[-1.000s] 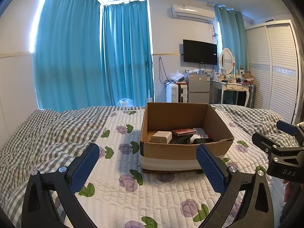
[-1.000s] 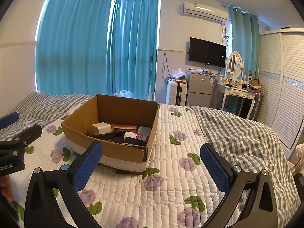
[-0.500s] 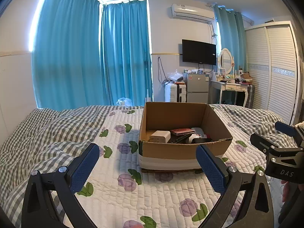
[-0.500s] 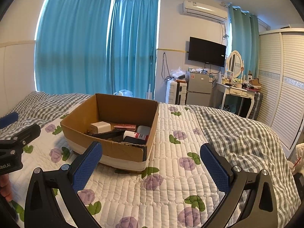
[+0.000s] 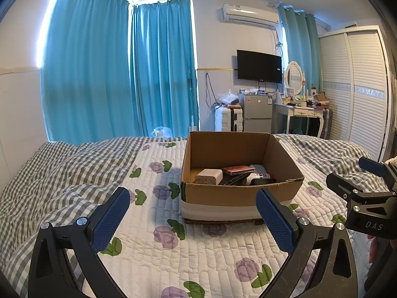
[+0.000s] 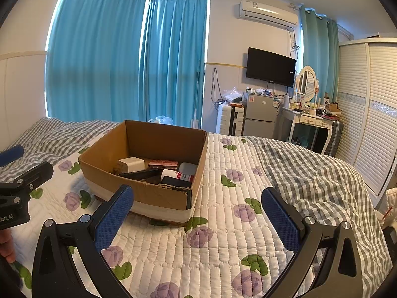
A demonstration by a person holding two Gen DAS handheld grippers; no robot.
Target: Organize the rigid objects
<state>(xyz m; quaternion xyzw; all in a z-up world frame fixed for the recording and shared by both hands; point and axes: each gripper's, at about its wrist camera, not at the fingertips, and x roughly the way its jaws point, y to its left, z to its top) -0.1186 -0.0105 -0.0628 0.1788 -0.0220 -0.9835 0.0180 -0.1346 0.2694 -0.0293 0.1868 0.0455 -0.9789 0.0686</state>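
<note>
In the left wrist view, the left gripper (image 5: 192, 213) is spread wide and holds nothing; it hangs above the quilt (image 5: 158, 255), a little before the cardboard box (image 5: 238, 193). The box stands on the bed, and the rigid objects lie inside it: a beige block (image 5: 208, 175), a reddish flat case (image 5: 238, 169), a white bottle (image 5: 259, 171) and some dark pieces. No loose object shows on the quilt around the box. At the right edge the right gripper (image 5: 357, 176) appears from the side.

In the right wrist view, the right gripper (image 6: 197, 207) is also spread and empty, just right of the box (image 6: 148, 193). This view looks deeper into the box: a long black piece (image 6: 141, 172) lies across the middle, and a dark flat thing (image 6: 177, 181) sits in the near corner, which the left view hardly gives.

I judge that this fits two stages: the things are gathered in the box already, or they wait to be taken out and arranged. The pictures do not settle which, so the next move cannot be named with safety.
</note>
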